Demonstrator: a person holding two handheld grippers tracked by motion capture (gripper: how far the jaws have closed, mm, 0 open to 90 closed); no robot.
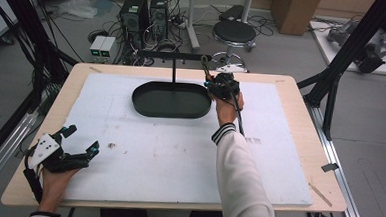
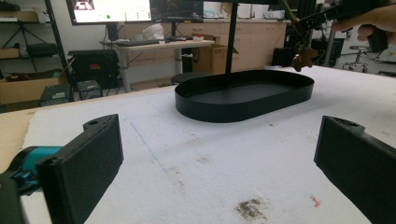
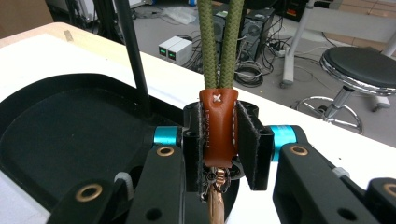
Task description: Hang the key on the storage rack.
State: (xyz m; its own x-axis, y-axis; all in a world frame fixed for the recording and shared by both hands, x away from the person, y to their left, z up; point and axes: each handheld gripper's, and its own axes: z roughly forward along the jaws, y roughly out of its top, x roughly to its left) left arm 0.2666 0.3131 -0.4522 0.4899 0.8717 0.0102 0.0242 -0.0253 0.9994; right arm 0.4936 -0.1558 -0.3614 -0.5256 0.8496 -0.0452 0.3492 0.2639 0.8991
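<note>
My right gripper (image 3: 218,140) is shut on the brown leather tab (image 3: 217,128) of a key strap. Its olive green rope loop (image 3: 219,42) rises straight up from the tab, and a copper-coloured piece hangs below. In the high view this gripper (image 1: 213,84) sits at the right end of the black oval tray (image 1: 146,106), with the rope loop (image 1: 204,64) reaching up toward the crossbar (image 1: 174,55) of the black stand. My left gripper (image 1: 82,139) rests open near the table's front left, and its pads (image 2: 88,163) stand wide apart with nothing between them.
The stand's post (image 1: 174,71) rises from the tray's far side. A white mat (image 1: 178,158) with a few dirt marks covers the wooden table. A stool (image 1: 234,33), computer towers and cables stand on the floor beyond the far edge.
</note>
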